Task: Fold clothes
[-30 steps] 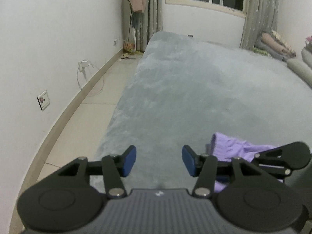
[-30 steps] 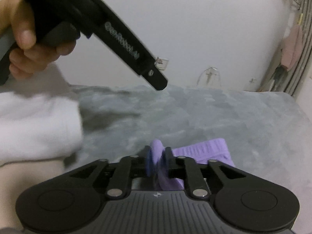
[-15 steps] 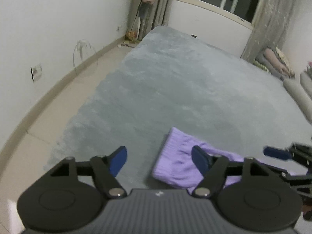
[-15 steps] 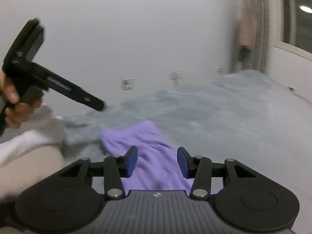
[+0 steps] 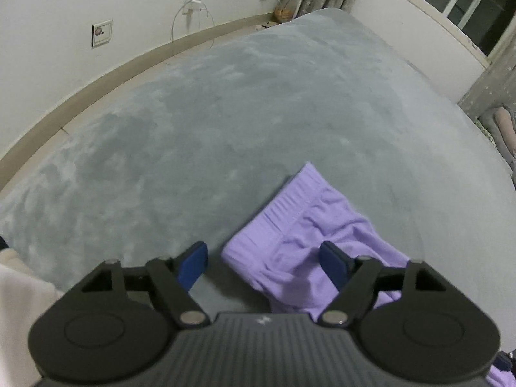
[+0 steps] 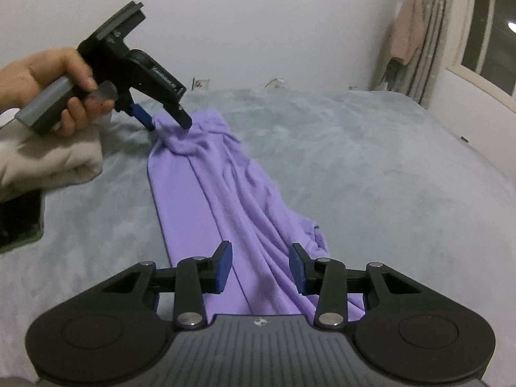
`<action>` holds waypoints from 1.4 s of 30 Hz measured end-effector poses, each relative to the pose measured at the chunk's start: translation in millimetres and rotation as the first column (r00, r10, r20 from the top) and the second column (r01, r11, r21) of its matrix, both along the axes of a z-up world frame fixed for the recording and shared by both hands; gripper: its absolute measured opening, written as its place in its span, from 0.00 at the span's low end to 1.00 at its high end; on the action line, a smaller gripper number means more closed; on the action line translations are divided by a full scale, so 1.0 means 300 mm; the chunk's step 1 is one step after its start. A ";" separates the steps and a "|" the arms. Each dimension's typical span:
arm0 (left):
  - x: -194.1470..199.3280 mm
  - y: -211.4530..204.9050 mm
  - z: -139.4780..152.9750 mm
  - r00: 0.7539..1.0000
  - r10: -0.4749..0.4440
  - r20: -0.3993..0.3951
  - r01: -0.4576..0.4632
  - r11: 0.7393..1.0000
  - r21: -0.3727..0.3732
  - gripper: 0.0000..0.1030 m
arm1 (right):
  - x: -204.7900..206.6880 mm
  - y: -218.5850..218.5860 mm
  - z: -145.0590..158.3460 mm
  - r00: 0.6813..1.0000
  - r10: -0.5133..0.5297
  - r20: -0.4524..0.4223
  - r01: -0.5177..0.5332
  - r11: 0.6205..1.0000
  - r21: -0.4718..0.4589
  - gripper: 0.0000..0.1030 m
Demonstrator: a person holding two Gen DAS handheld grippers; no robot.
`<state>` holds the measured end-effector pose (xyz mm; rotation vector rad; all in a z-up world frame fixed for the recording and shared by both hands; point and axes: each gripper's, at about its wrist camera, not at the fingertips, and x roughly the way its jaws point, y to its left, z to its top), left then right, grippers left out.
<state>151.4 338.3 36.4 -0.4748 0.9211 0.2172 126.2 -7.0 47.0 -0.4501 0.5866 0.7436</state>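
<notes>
A lilac knit garment (image 6: 225, 200) is seen stretched lengthwise across a grey plush bed (image 6: 387, 167), its ribbed waistband (image 5: 290, 203) lying at the far end from the right gripper (image 6: 260, 266). The left gripper (image 5: 262, 262), carried in a person's hand (image 6: 54, 87), is poised over the waistband corner with its jaws opening; cloth lies between them, yet no pad is seen pressing on it. The right gripper's jaws are closing slightly but released, with the garment's near end lying between them, ungrasped. The fabric is judged light, soft and limp, prone to bunching and slipping on the plush cover. A hold is best taken at the thicker waistband corner and at the opposite hem, where layers can be pinched together.
</notes>
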 end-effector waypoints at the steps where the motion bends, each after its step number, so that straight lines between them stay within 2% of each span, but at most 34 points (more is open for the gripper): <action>1: -0.004 -0.001 -0.004 1.000 0.001 0.010 -0.001 1.000 -0.009 0.79 | 0.008 0.005 -0.007 1.000 0.008 -0.005 -0.008 1.000 -0.004 0.34; 3: -0.011 0.002 -0.011 1.000 -0.004 0.029 0.005 0.999 -0.039 0.88 | 0.015 0.018 -0.032 1.000 0.027 -0.015 -0.027 1.000 -0.011 0.27; 4: -0.009 0.003 -0.006 0.999 -0.006 0.035 0.007 0.999 -0.046 0.89 | 0.016 0.025 -0.046 0.999 0.036 -0.019 -0.036 0.999 -0.016 0.23; 5: -0.011 0.003 -0.005 0.999 -0.006 0.039 0.008 0.999 -0.047 0.89 | 0.018 0.035 -0.058 0.999 0.038 -0.019 -0.038 0.999 -0.027 0.21; 7: -0.012 0.006 -0.010 0.999 -0.001 0.042 0.002 0.999 -0.039 0.80 | 0.021 0.048 -0.080 1.000 0.022 -0.015 -0.023 0.998 -0.057 0.11; 9: -0.008 0.011 -0.017 0.999 0.009 0.031 -0.009 1.000 -0.024 0.36 | 0.027 0.062 -0.103 1.000 0.003 -0.006 -0.003 0.997 -0.082 0.02; 12: -0.003 0.037 -0.020 0.999 0.031 0.032 -0.029 0.998 -0.055 0.14 | 0.007 0.057 -0.095 1.000 0.007 0.011 -0.007 0.998 -0.063 0.02; 16: 0.001 0.051 -0.016 0.999 0.036 0.033 -0.034 0.997 -0.073 0.12 | -0.032 0.020 -0.043 0.999 -0.003 0.033 0.003 1.000 -0.021 0.02; 21: -0.004 0.074 -0.015 0.997 0.058 0.047 -0.053 0.994 -0.100 0.11 | -0.070 0.020 -0.049 0.998 0.001 0.064 0.003 0.998 -0.057 0.03; 24: 0.000 0.063 -0.013 0.998 0.049 0.044 -0.045 0.995 -0.084 0.11 | -0.072 0.044 -0.073 0.996 0.005 0.084 0.004 0.994 -0.110 0.21; 26: 0.003 0.064 -0.014 0.998 0.050 0.044 -0.046 0.995 -0.087 0.11 | -0.061 0.059 -0.085 0.996 0.007 0.087 0.004 0.992 -0.129 0.21; 29: 0.007 0.079 -0.014 0.997 0.060 0.046 -0.055 0.992 -0.113 0.11 | -0.043 0.083 -0.113 0.998 0.014 0.067 -0.002 0.984 -0.176 0.20; 30: 0.009 0.084 -0.017 0.997 0.062 0.046 -0.057 0.992 -0.115 0.11 | -0.043 0.088 -0.115 0.998 0.012 0.067 0.000 0.983 -0.185 0.08; 31: 0.007 0.085 -0.019 0.997 0.064 0.045 -0.058 0.992 -0.113 0.11 | -0.044 0.093 -0.117 0.998 0.011 0.066 0.002 0.981 -0.194 0.04; 36: 0.004 0.087 -0.018 0.995 0.090 0.037 -0.085 0.990 -0.113 0.10 | -0.095 0.075 -0.058 0.995 -0.002 0.102 0.017 0.989 -0.149 0.03; 39: -0.002 0.098 -0.016 0.994 0.100 0.042 -0.094 0.987 -0.131 0.10 | -0.144 0.062 -0.039 0.996 0.023 0.081 -0.013 0.992 -0.128 0.03; 42: -0.001 0.093 -0.018 0.995 0.096 0.039 -0.091 0.989 -0.114 0.10 | -0.148 0.033 -0.032 0.999 0.012 0.038 -0.009 0.997 -0.075 0.03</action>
